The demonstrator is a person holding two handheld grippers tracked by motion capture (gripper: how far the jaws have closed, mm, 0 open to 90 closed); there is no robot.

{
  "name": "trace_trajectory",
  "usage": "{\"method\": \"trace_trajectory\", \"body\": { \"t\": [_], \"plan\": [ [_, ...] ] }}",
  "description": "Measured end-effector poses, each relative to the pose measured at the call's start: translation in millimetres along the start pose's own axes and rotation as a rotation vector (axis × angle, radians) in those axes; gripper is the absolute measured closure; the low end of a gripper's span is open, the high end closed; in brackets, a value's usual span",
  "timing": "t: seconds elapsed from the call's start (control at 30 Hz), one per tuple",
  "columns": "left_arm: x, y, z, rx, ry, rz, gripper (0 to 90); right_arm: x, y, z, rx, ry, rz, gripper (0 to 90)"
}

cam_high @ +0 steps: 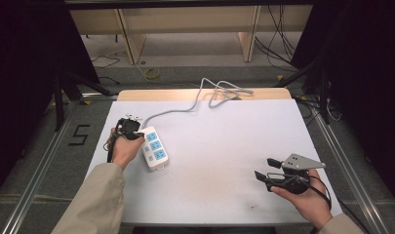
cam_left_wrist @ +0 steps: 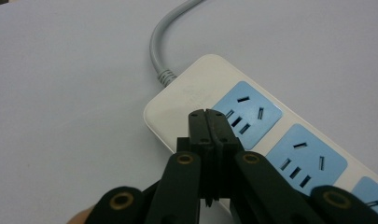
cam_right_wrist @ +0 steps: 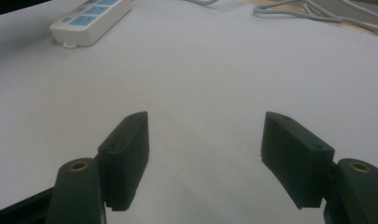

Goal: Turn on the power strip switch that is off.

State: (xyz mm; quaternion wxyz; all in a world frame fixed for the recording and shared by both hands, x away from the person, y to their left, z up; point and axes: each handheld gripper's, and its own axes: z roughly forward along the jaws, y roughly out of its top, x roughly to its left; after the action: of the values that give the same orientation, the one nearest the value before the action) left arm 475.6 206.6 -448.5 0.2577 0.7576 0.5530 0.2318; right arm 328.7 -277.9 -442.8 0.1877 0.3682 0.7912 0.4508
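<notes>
The power strip (cam_high: 154, 148) lay on the left part of the white worktop (cam_high: 224, 161), its long side running away from the person, three blue socket faces up. Its grey cable (cam_high: 185, 108) left the far end and ran to a loose coil at the worktop's back edge. Every socket that could be seen was empty, and no plug lay in sight, so the work looked barely begun or at a pause: nothing was plugged in, and the strip had not been lifted.

The left claw (cam_left_wrist: 206, 122) was closed, its two black jaws pressed together with nothing between them, and its tip sat over the cable end of the strip, beside the first blue socket (cam_left_wrist: 246, 114). Whether the tip touched the white casing could not be told. It seemed set to press or nudge the strip rather than grasp it.

The right claw (cam_right_wrist: 205, 156) stood wide open and empty over bare worktop, well apart from the strip, near the right front corner.

The high view gave the whole layout: both hands, the coil, and the grey plate on the right claw (cam_high: 269, 168). The left gripper view alone showed the socket slots and the shut jaws up close. The right gripper view showed the strip's near end with a small tab (cam_right_wrist: 69, 45).
</notes>
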Motion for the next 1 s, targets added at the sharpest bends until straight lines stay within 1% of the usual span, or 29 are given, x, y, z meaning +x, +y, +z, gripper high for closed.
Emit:
{"method": "trace_trajectory", "body": {
  "t": [0.5,0.87,0.9,1.0],
  "plan": [
    [-1.3,-0.7,1.9,0.024,0.002,0.012,89.9,0.1,0.0,0.0,0.001,0.001,0.0,33.0],
    [-1.5,-0.8,2.5,0.033,0.003,0.006,89.9,0.1,0.0,-0.1,0.0,0.002,-0.005,32.9],
    [-1.8,-0.7,2.8,0.031,0.002,0.001,89.9,0.1,0.0,0.0,-0.004,0.003,-0.007,32.9],
    [-1.4,-0.3,3.3,0.037,-0.001,0.0,89.9,0.0,-0.3,-0.2,0.001,0.003,-0.004,32.6]
  ]
}}
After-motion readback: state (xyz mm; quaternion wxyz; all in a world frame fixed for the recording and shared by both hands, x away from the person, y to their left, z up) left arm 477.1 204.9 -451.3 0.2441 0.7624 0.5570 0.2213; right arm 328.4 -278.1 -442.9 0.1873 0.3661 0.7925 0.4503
